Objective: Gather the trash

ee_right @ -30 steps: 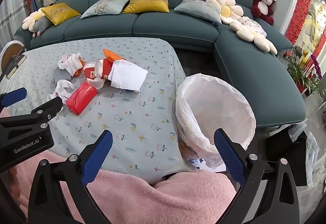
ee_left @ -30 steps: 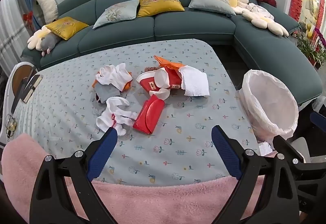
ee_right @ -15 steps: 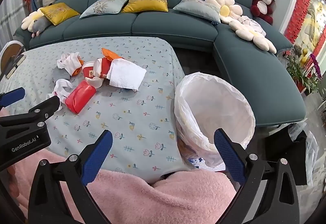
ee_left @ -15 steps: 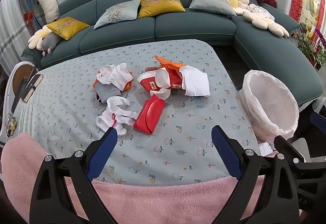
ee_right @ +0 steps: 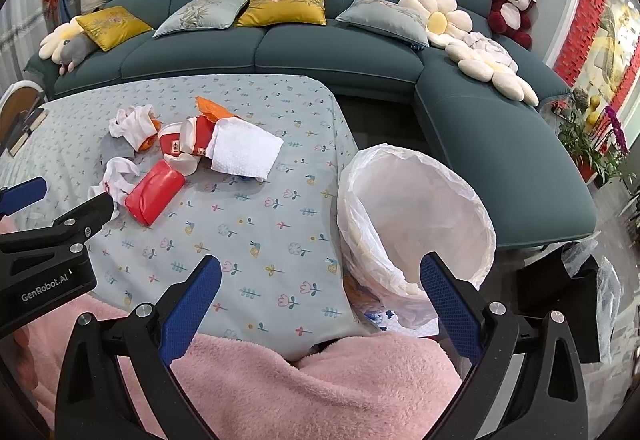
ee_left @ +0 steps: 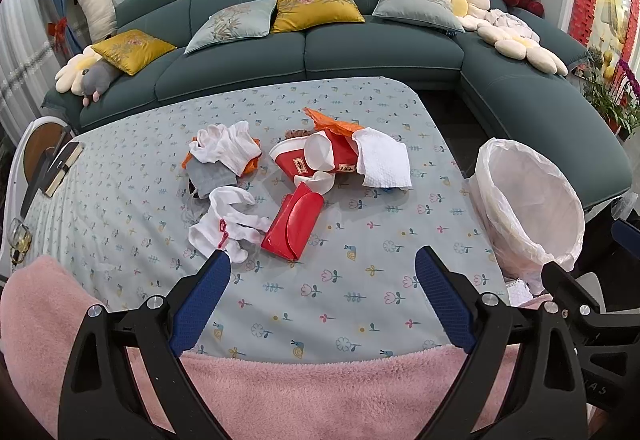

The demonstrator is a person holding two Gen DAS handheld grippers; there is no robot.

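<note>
Bin (ee_right: 416, 215) touching table edge (ee_right: 340, 175), trash (ee_left: 304, 175) apart

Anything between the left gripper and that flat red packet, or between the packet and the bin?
Nothing visible. The left gripper faces the flat red plastic packet across bare floral cloth; more bare cloth runs to the white-lined trash bin at the table's right edge.

Both wrist views face the sofa (ee_left: 360, 51) across the table (ee_left: 360, 280), from its near edge. Right view sits rightward, nearer the bin (ee_right: 416, 224). Shared: table, bin, sofa.
</note>
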